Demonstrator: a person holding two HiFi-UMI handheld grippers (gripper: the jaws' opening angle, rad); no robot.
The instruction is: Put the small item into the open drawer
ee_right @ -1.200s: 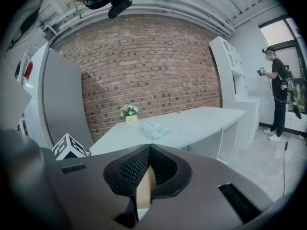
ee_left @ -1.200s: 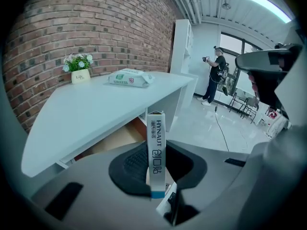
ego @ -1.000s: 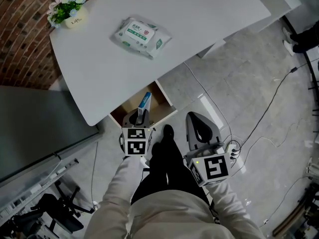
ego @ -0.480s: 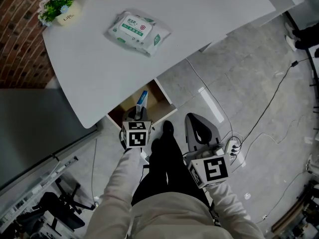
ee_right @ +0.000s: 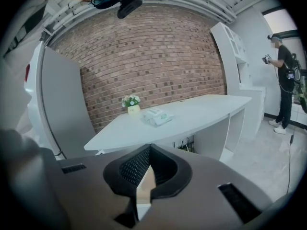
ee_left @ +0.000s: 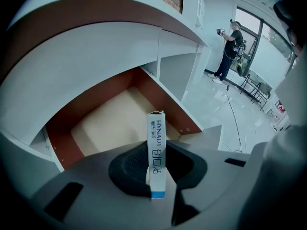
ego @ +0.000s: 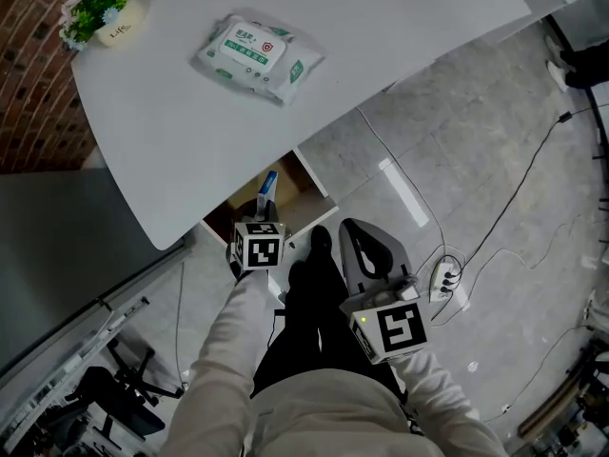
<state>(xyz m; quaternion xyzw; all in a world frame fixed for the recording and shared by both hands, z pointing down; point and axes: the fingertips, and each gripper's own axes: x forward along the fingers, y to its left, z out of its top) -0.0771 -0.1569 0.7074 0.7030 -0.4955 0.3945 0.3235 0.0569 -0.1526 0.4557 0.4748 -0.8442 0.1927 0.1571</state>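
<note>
The left tongs [ego: 264, 205] have sunk toward the open drawer [ego: 306, 175] since a second ago, carrying the box [ee_left: 156, 152] with them (a slim white one with a blue end). Their jaws are clamped on its lower part, and it stands upright over the drawer's inside, close by the table [ego: 400, 17] edge. The right tongs [ee_right: 149, 150] hang to the right over the floor [ego: 476, 141], jaws together at the tips with nothing between them. A wipes pack [ego: 259, 53] lies on the table.

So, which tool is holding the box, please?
The left tool: it clamps the slim white box above the open drawer; the right tool is empty.
</note>
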